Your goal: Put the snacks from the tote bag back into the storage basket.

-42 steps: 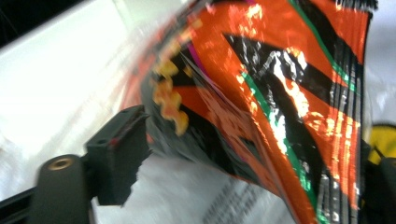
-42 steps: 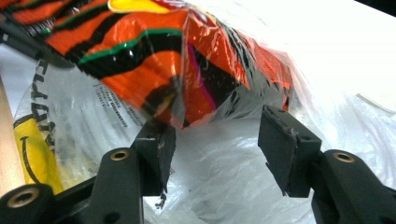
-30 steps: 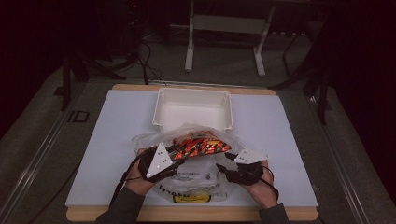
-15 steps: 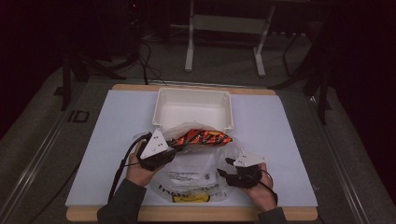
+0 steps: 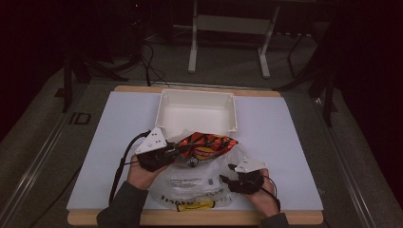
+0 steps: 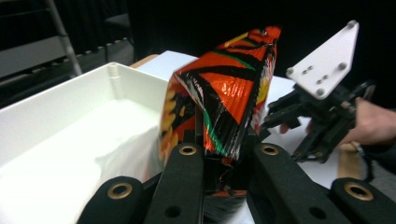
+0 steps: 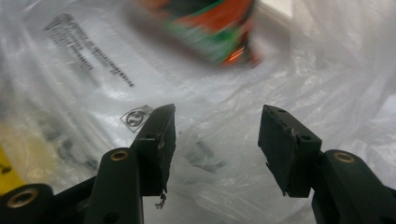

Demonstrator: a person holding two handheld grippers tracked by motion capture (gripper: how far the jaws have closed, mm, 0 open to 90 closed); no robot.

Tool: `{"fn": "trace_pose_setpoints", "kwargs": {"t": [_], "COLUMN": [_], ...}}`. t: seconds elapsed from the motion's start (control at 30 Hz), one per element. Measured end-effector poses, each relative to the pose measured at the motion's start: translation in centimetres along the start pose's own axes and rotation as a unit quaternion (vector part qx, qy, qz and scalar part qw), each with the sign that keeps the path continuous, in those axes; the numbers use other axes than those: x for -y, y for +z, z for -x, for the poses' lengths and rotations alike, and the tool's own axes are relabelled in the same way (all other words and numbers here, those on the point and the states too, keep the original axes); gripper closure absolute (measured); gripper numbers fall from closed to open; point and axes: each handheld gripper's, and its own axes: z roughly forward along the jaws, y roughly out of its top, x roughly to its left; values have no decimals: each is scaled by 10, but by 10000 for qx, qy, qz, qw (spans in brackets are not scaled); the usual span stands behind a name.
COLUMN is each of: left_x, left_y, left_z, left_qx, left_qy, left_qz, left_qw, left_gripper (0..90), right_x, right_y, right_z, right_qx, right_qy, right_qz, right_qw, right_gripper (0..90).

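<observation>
Left gripper point(image 5: 167, 153), forearm entering from below, fingers just closed on one end of the snack bag point(image 5: 204, 148), whose long axis points toward the right gripper point(image 5: 227, 173); that gripper's fingers gape, apparently above the plastic bag point(image 5: 190, 183), near the tray point(image 5: 197, 114).

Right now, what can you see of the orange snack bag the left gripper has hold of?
The snack bag is crinkled, glossy foil, orange-red with black and green stripes and some yellow. The left gripper, whose jaws have just been closing, is shut on one end of it. In the high view the bag lies roughly level above the clear plastic bag, just in front of the white bin. The open right gripper is apart from it.
</observation>
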Motion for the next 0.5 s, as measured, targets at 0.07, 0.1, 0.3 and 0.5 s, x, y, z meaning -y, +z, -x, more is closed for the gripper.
{"fn": "trace_pose_setpoints", "kwargs": {"t": [0.07,0.1,0.3,0.5], "left_x": [0,-1,-5,-10], "left_y": [0,1,0,1], "left_z": [2,2,-1,0], "left_qx": [60,76,206,301], "left_qy": [-19,-14,-200,-261], "left_qz": [9,2,217,325], "left_qw": [10000,10000,9994,9987], "left_gripper": [869,870,874,876], "right_x": [0,0,0,0], "right_y": [1,1,2,2], "right_z": [0,-1,-2,-4], "right_qx": [-16,-14,-22,-32], "right_qy": [-7,-6,-21,-11], "right_qz": [-11,-18,-23,-8], "right_qw": [10000,10000,10000,10000], "right_gripper": [458,458,458,456]}}
